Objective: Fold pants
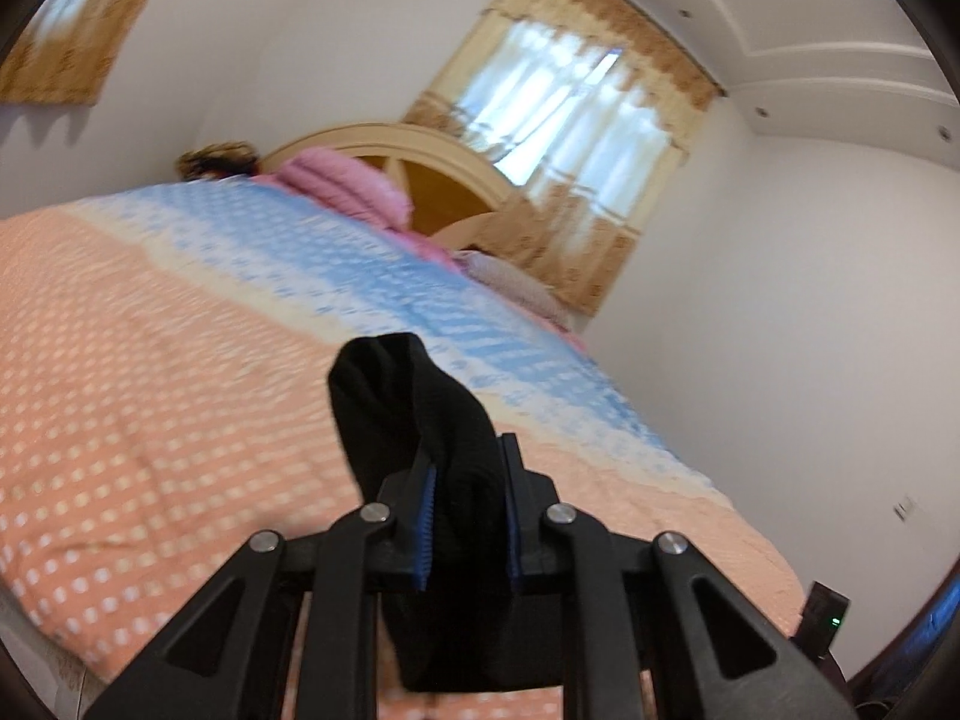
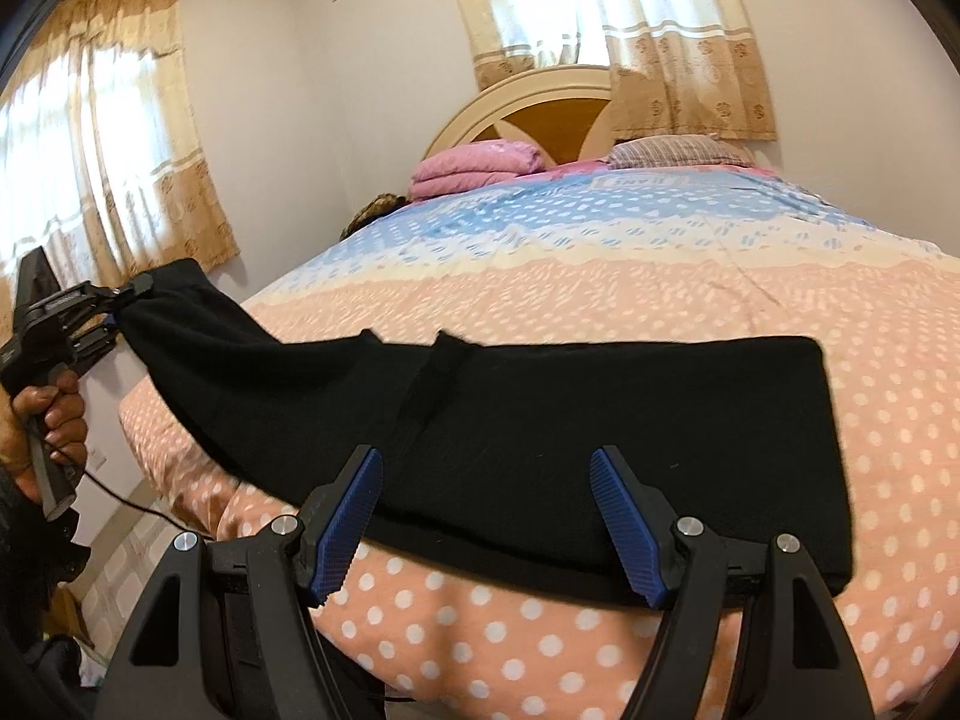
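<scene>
Black pants (image 2: 600, 420) lie folded lengthwise across the near part of the bed, their right end flat on the cover. My left gripper (image 1: 467, 474) is shut on the pants' left end (image 1: 408, 408) and holds it lifted off the bed's left edge; it also shows in the right wrist view (image 2: 129, 294), with a hand on its handle. My right gripper (image 2: 486, 498) is open and empty, its blue pads either side of the pants' near edge, just above it.
The bed (image 2: 660, 276) has a pink and blue dotted cover. Folded pink blankets (image 2: 474, 165) and a pillow (image 2: 678, 153) lie by the round headboard (image 2: 552, 102). Curtained windows (image 2: 606, 6) are behind and to the left. A cable (image 2: 120, 498) trails from the left gripper.
</scene>
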